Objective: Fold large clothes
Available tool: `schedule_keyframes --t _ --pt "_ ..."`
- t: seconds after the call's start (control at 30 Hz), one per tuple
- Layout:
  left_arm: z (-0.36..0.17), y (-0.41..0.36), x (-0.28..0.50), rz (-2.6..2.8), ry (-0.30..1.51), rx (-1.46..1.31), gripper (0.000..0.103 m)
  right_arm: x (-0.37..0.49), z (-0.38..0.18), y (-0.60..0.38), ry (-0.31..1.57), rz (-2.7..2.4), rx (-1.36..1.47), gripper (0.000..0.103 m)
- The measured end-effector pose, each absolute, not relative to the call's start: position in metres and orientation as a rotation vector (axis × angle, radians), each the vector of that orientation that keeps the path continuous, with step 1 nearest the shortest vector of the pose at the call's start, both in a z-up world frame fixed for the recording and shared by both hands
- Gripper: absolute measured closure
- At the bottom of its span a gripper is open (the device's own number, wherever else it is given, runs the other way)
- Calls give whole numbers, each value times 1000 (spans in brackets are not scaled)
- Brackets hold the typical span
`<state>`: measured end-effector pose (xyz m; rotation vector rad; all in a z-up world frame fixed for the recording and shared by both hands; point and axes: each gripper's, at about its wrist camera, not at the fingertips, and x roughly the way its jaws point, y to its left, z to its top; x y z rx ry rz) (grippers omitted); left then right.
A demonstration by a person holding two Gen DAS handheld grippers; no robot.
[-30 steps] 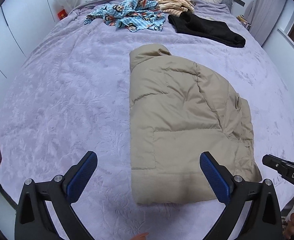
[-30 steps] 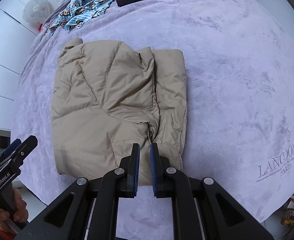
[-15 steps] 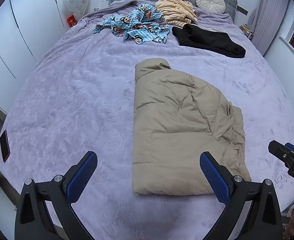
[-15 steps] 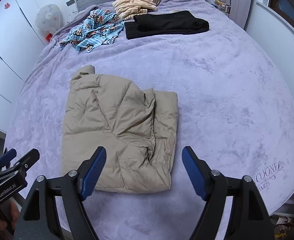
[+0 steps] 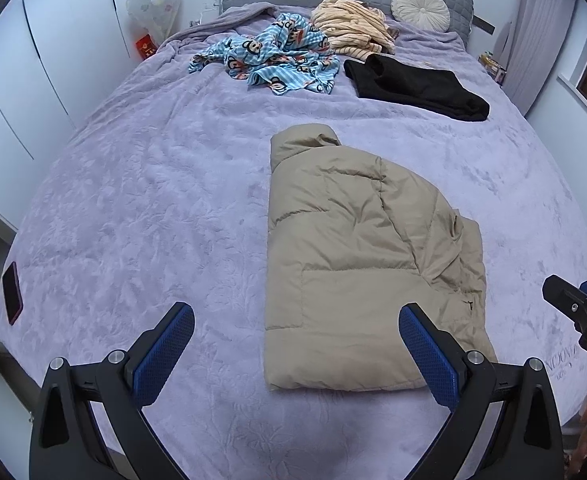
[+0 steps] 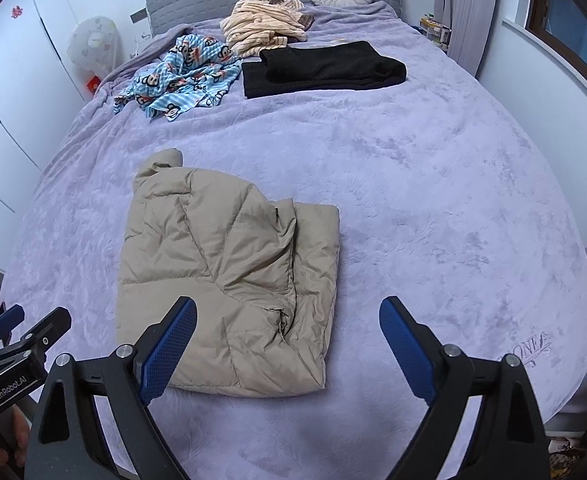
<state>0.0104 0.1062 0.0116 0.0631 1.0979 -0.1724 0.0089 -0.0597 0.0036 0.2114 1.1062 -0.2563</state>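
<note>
Beige puffer jacket (image 5: 357,256) laid folded on the bed (image 5: 153,200)

Sleeves are tucked in, collar pointing toward the headboard. Left claw (image 5: 293,354) is spread; right claw (image 6: 287,344), just opened, is held empty above it.

Both views are lit by soft, cool, even light. The bed (image 5: 141,208) carries almost no hard shadows and no glare. Focus is sharp across the middle. Fisheye distortion bulges the bed's edges into curves, and the corners of each picture fall into black vignette.
</note>
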Motion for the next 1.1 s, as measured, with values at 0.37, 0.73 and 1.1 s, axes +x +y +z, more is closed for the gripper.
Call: schedule_keyframes --t 0.37,0.73,1.1 --pt "13 106 10 -171 1099 66 1 8 4 -57 1105 -258 214 9" --pt "14 105 8 -167 1096 67 1 8 5 -57 1110 -241 216 9" --pt "16 101 10 -169 1093 69 1 8 5 -58 1111 -239 215 9"
